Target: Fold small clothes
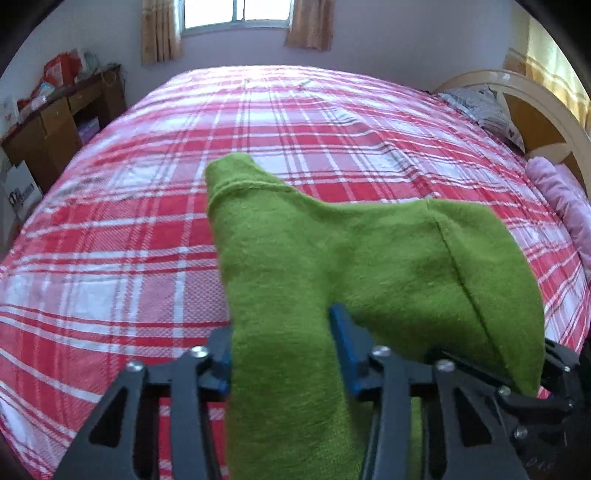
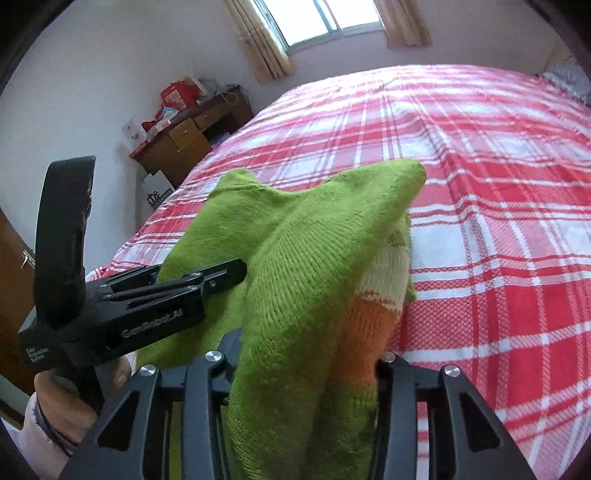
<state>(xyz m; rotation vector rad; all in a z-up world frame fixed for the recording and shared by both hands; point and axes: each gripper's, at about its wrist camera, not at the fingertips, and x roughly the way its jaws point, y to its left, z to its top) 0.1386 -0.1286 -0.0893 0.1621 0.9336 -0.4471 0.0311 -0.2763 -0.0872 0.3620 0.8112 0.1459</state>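
Note:
A small green knitted sweater (image 1: 369,258) hangs bunched over the red and white plaid bed cover (image 1: 147,229). In the left wrist view, my left gripper (image 1: 282,339) is shut on a thick fold of it, and the cloth fills the gap between the blue fingers (image 1: 343,332). In the right wrist view, the sweater (image 2: 295,240) shows an orange and cream patch (image 2: 369,314). My right gripper (image 2: 306,354) is shut on that bunched part. The left gripper (image 2: 207,284) reaches in from the left beside it, held by a hand (image 2: 62,406).
The plaid bed (image 2: 498,221) stretches far ahead. A wooden desk (image 1: 55,125) with clutter on top stands by the far left wall. A cream headboard (image 1: 535,110) and a pink pillow (image 1: 561,199) lie at the right. A curtained window (image 1: 236,11) is at the back.

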